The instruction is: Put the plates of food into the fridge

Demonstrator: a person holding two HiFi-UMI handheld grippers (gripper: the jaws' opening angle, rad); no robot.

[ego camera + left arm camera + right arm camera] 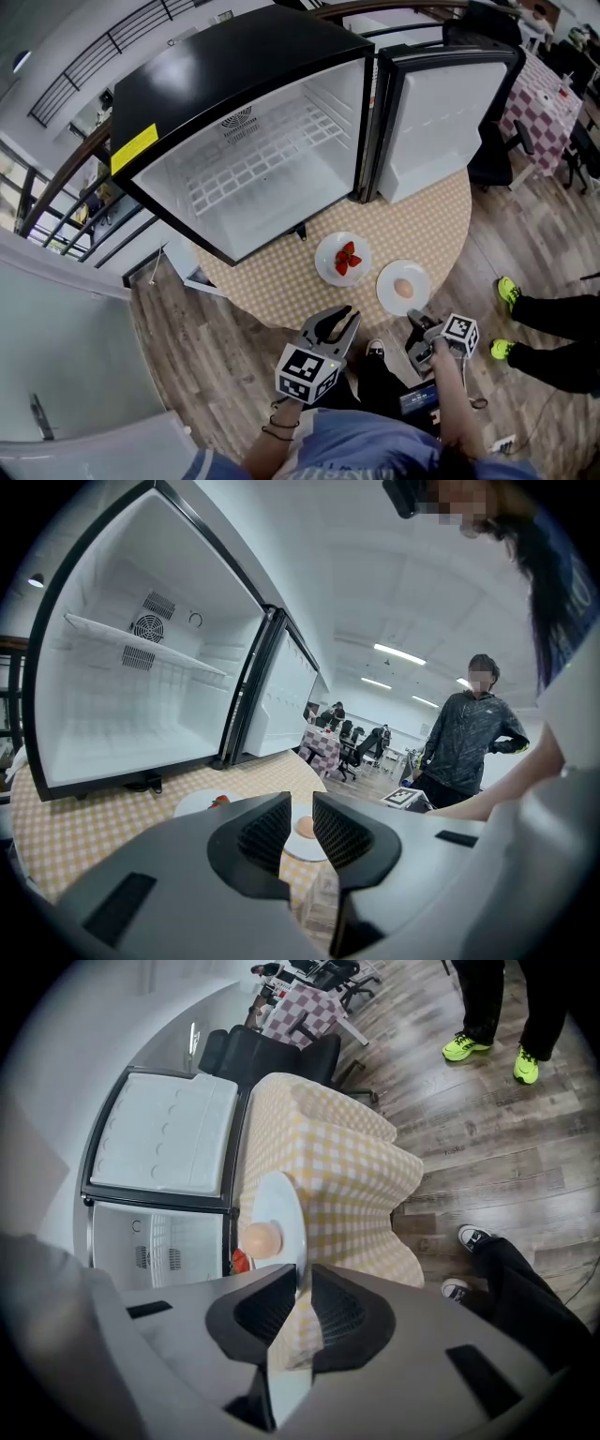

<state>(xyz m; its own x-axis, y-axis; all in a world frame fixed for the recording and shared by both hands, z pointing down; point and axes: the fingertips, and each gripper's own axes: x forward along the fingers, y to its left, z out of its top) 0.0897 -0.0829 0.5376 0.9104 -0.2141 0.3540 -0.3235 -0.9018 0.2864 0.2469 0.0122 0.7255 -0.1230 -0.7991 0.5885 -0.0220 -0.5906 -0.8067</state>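
Two white plates sit on the yellow checked table [281, 281] in front of the open, empty fridge [262, 159]. One plate [328, 268] carries strawberries [347, 258]. The other plate [392, 277] carries a round pale-orange food [403, 288]. My right gripper [419, 323] is shut on this plate's near rim. In the right gripper view the plate [281, 1206] runs edge-on between the jaws of the right gripper [302, 1288]. My left gripper [339, 317] hovers just off the table's near edge with its jaws a narrow gap apart, and in its own view nothing is between the jaws of the left gripper [301, 822].
The fridge door [431, 122] stands swung open at the right of the cabinet. A wire shelf [253, 155] crosses the inside. A person in dark clothes and bright green shoes [507, 292] stands on the wooden floor at the right. Office chairs [497, 150] stand behind the table.
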